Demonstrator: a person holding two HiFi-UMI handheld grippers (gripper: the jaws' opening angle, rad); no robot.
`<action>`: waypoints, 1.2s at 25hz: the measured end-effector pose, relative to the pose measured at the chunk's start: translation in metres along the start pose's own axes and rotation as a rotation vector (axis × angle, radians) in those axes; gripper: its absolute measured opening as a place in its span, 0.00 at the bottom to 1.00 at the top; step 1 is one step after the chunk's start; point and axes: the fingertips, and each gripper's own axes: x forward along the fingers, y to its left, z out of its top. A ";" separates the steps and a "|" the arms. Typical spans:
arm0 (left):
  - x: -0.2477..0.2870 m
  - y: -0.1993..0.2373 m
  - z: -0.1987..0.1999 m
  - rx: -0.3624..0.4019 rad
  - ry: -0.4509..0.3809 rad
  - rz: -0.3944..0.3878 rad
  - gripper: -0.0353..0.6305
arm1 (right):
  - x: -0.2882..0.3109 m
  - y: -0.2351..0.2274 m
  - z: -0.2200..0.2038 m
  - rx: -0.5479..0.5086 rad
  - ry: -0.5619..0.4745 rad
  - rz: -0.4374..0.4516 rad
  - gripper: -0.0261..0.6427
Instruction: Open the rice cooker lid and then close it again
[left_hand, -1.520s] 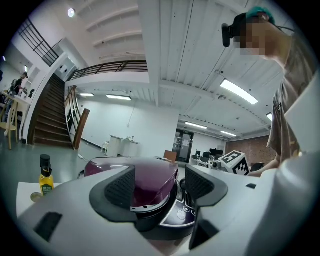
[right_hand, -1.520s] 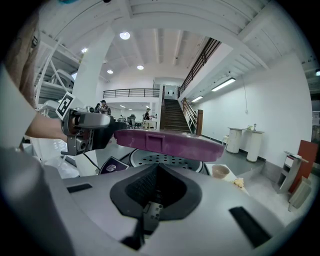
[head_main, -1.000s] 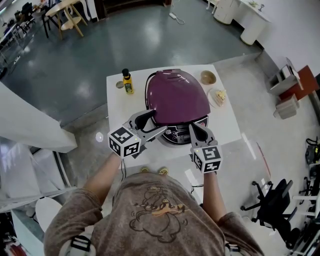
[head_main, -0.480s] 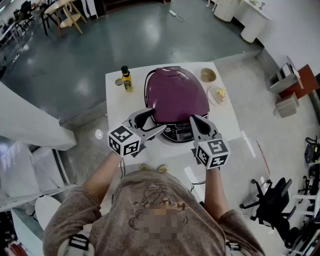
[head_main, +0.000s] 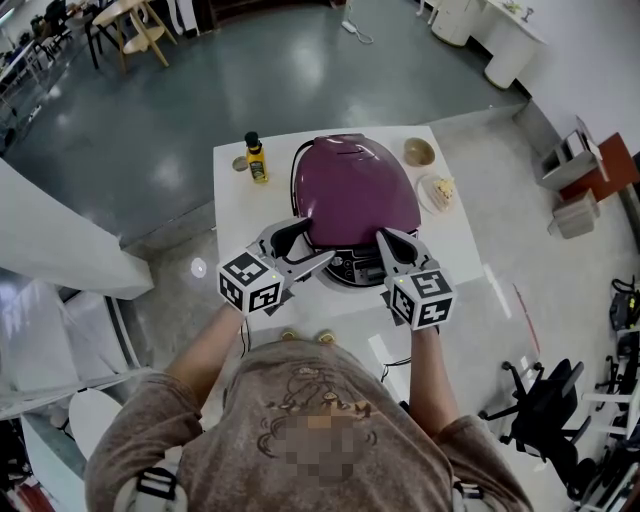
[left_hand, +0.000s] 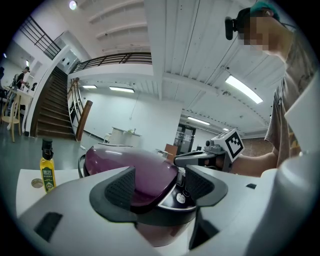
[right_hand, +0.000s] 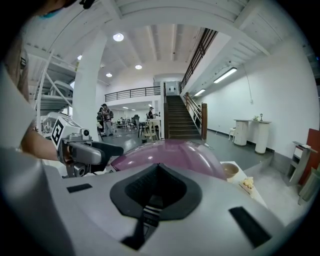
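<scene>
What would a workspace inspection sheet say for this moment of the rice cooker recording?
Surface: small white table, standing alone on a grey floor.
Job's things: purple rice cooker mid-table, lid down.
Clutter: yellow bottle and a small round item at the back left; bowl and a plate of food on the right.
Grippers: left gripper jaws apart at the cooker's front left, holding nothing; right gripper jaws together, empty, at its front right.
Cables: what looks like a white lead on the floor beyond the table.
Surroundings: wooden chairs far left, office chair near right.
</scene>
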 end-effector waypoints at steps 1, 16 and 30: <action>0.000 0.000 0.000 0.000 0.000 0.000 0.55 | 0.001 0.000 -0.001 0.000 0.005 0.000 0.04; 0.001 0.002 -0.005 -0.010 0.005 0.007 0.54 | 0.003 0.000 -0.009 -0.005 0.045 0.008 0.04; 0.000 0.002 -0.009 -0.020 -0.003 0.006 0.54 | 0.006 0.001 -0.014 -0.006 0.102 0.012 0.05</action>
